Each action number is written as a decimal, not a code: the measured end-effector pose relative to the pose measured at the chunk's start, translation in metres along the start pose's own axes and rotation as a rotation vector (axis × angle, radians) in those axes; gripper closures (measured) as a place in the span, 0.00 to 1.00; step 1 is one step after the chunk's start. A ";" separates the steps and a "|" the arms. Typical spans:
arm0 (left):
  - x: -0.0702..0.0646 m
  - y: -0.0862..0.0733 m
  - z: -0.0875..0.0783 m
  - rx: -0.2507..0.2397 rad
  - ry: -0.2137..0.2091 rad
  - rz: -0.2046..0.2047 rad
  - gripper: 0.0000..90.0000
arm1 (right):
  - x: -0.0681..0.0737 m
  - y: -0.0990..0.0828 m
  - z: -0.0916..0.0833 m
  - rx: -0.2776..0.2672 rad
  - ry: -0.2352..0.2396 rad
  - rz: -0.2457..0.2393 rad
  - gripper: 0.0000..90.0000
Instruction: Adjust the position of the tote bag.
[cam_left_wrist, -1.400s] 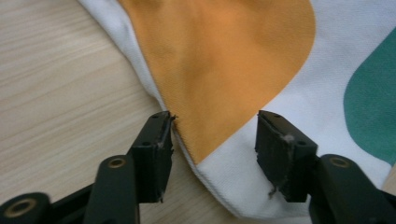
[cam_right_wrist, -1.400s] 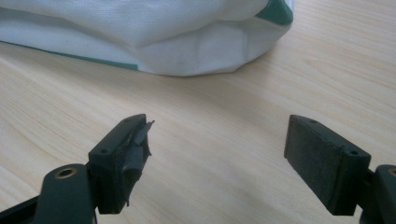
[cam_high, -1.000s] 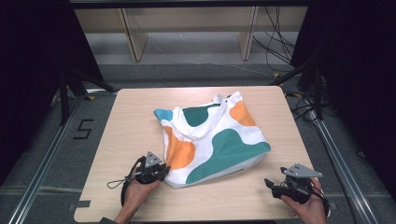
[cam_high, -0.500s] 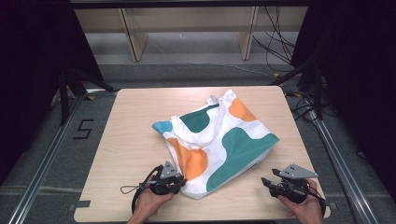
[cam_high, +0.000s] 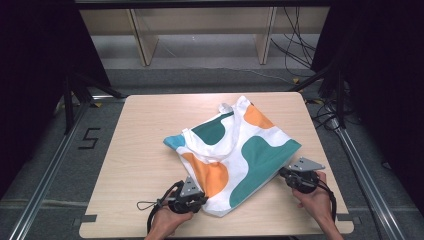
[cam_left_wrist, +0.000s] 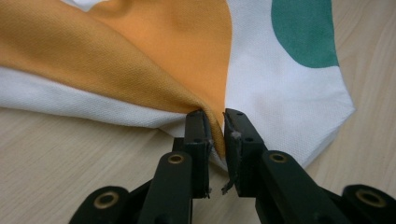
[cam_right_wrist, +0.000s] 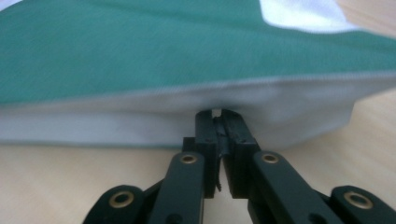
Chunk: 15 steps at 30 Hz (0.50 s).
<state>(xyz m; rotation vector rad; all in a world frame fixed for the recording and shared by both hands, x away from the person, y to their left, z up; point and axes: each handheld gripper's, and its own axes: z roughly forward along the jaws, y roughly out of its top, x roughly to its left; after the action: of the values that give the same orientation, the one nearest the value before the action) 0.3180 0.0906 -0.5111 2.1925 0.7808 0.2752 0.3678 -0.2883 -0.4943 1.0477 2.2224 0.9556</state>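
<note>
Now we pinch the tote bag (cam_high: 235, 155) with left gripper (cam_left_wrist: 215, 135) at seven o'clock; right gripper (cam_right_wrist: 219, 128), just closed, clamps its four o'clock edge; next, lift evenly.

One tote bag (cam_high: 235, 155), two grippers.

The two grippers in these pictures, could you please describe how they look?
Both are black, hand-held tools. The left gripper and right gripper each carry a grey three-cornered plate on top. A black cable loops from the left one. Up close, the flat black fingers hang on arms with brass-coloured rivets. No sleeves are visible.
</note>
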 end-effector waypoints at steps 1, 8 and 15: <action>-0.002 0.000 0.002 0.002 -0.009 -0.024 0.88 | -0.002 0.004 0.005 0.006 0.002 -0.002 0.97; -0.027 0.018 0.023 -0.021 -0.052 0.010 0.87 | -0.029 0.024 0.036 0.000 -0.031 0.006 0.95; -0.044 0.037 0.046 -0.055 -0.101 0.008 0.83 | -0.053 0.030 0.042 0.004 -0.082 0.063 0.90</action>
<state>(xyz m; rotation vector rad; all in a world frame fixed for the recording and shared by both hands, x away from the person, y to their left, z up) 0.3195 0.0175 -0.5127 2.1408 0.7011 0.1863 0.4402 -0.3011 -0.4900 1.1437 2.1371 0.9184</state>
